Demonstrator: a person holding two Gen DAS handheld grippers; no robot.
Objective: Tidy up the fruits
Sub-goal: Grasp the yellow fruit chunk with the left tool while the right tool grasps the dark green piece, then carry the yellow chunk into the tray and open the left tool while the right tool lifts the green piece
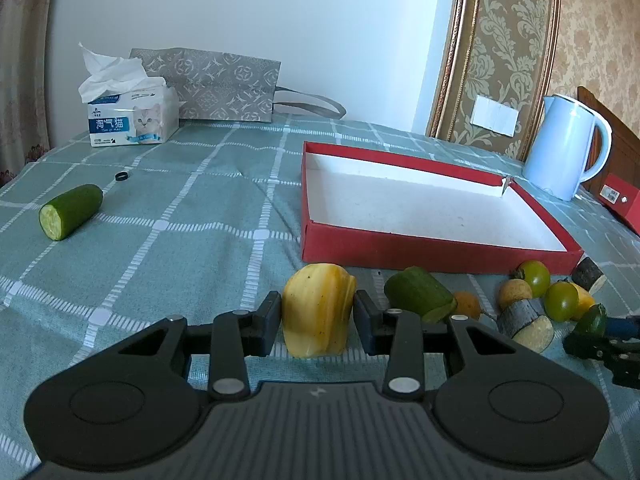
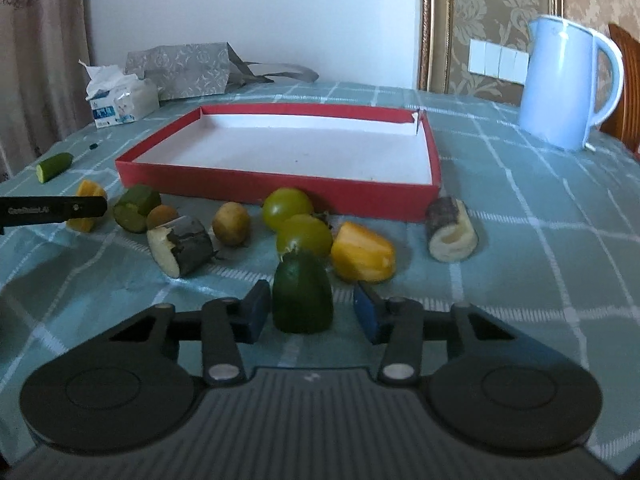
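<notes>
My left gripper (image 1: 318, 312) is shut on a pale yellow fruit piece (image 1: 318, 312) standing on the checked cloth. Its black finger also shows at the left of the right wrist view. My right gripper (image 2: 312, 312) is open around a dark green cucumber chunk (image 2: 302, 296); a strip of cloth shows between the chunk and the right pad. An empty red box (image 1: 400, 248) (image 2: 280, 184) lies just beyond. In front of it lie two green tomatoes (image 2: 286, 206), a yellow piece (image 2: 362, 258), a brown round fruit (image 2: 231, 223) and another cucumber chunk (image 2: 136, 208).
Two dark-skinned white chunks (image 2: 184, 246) (image 2: 452, 230) lie among the fruit. A cucumber half (image 1: 70, 210) sits far left near a small black ring (image 1: 121, 176). A tissue box (image 1: 132, 120) and a grey bag (image 1: 216, 84) stand at the back, a pale blue kettle (image 1: 564, 148) at the right.
</notes>
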